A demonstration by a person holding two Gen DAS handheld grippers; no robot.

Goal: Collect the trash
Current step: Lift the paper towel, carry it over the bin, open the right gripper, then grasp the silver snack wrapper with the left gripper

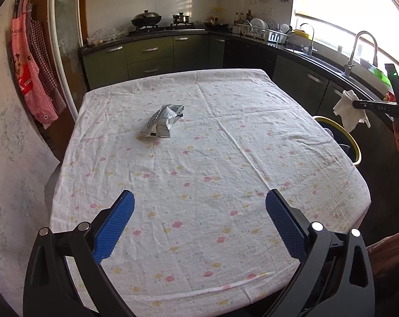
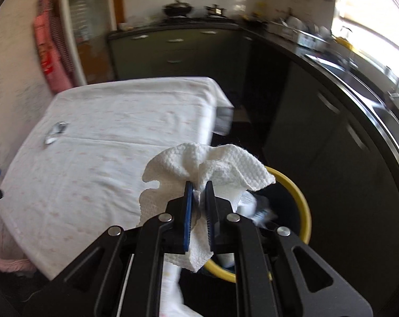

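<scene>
Right gripper [image 2: 198,211] jaws clamping soft, light paper towel [image 2: 212,169] over yellow-rimmed bin [image 2: 303,206]. Left gripper [image 1: 199,227] jaws hanging apart; crumpled wrapper [image 1: 164,120], light and crushable, lying far-left on desk [image 1: 226,185], pinching best at its bunched middle.

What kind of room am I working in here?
A home kitchen, most likely. A gas stove with a wok stands on the far counter, a dish rack sits near a sink faucet by the window, and the cloth-covered table fills the middle of the room.
</scene>
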